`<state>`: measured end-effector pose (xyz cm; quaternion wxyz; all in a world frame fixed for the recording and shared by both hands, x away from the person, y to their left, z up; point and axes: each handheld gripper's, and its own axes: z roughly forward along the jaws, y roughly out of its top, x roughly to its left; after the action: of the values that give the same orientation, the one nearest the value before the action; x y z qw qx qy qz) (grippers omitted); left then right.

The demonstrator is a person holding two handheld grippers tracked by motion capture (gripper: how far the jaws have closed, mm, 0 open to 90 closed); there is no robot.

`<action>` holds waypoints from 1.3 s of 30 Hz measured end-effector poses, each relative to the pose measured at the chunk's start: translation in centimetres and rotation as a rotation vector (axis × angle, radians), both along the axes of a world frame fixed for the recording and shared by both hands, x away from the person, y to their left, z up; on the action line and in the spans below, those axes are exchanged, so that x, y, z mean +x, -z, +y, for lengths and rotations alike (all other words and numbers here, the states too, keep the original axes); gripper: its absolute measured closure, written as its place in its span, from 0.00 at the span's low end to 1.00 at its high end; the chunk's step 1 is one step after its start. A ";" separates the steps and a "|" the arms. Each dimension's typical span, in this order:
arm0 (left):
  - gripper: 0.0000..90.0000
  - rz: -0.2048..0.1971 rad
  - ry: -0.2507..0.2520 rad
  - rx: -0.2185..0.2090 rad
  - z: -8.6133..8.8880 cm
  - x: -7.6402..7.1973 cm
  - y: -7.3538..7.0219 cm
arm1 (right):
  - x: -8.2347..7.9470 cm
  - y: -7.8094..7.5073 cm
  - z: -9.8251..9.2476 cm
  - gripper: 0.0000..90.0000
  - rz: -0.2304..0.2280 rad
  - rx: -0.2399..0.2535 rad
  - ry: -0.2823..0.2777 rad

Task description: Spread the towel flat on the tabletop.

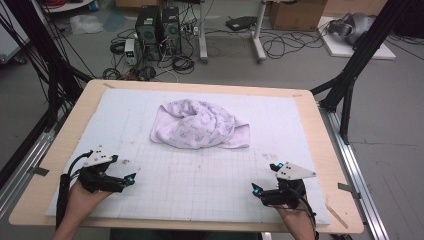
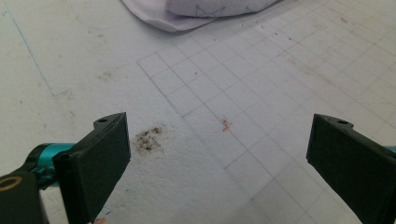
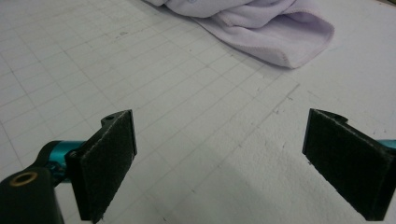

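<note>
The towel (image 1: 200, 125) lies crumpled in a heap on the far middle of the white mat (image 1: 300, 130), touched by neither gripper. The left gripper (image 1: 131, 179) sits over the mat's near left part, well short of the towel, its jaws spread wide with nothing between them. The right gripper (image 1: 264, 179) sits over the near right part, likewise well short of the towel, jaws wide apart and empty.
</note>
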<state>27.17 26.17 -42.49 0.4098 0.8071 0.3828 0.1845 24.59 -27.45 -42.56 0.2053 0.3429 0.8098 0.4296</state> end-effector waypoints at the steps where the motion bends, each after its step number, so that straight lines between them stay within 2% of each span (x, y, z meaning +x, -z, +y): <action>1: 0.07 -0.005 -0.004 -0.007 0.0 0.0 0.0 | 0.0 0.0 -0.1 0.10 -0.003 0.007 0.001; 2: 0.07 -0.003 0.000 0.002 0.1 -0.1 0.0 | 0.0 0.0 -0.2 0.10 -0.002 0.009 0.000; 6: 0.07 -0.008 -0.005 -0.008 0.0 -0.2 0.0 | 0.1 0.0 -0.4 0.10 0.000 0.020 -0.001; 12: 0.07 -0.012 0.006 -0.002 -0.3 -0.3 0.0 | 0.1 -0.1 -0.4 0.10 0.001 0.025 -0.009; 18: 0.07 -0.013 0.010 -0.016 -0.8 -0.1 0.0 | 0.2 -0.2 -0.5 0.10 -0.001 0.045 -0.014; 22: 0.07 -0.021 0.018 -0.008 -1.0 -0.2 0.0 | 0.7 -0.2 -0.9 0.10 0.022 0.052 -0.013; 28: 0.09 -0.023 0.018 -0.008 -0.8 -0.5 -0.1 | 1.6 -1.2 -0.5 0.10 0.012 0.058 -0.027; 33: 0.09 -0.033 0.001 -0.017 -0.5 -0.5 -0.2 | 3.8 -2.5 0.6 0.10 0.014 0.084 -0.059; 34: 0.09 -0.033 0.001 -0.017 -0.5 -0.5 -0.2 | 3.8 -2.5 0.6 0.10 0.014 0.084 -0.059; 35: 0.09 -0.034 0.001 -0.022 -0.5 -0.5 -0.2 | 4.7 -2.9 1.1 0.11 0.016 0.084 -0.067; 38: 0.11 -0.036 0.002 -0.029 -0.5 -0.4 -0.3 | 5.7 -3.3 1.6 0.11 0.020 0.082 -0.074; 39: 0.13 -0.038 0.008 -0.032 -0.5 -0.2 -0.6 | 6.6 -3.7 2.2 0.15 0.014 0.067 -0.090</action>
<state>27.00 25.64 -41.91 0.4306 0.7984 0.3745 0.1920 31.22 -25.30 -38.84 0.1687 0.3158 0.8109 0.4628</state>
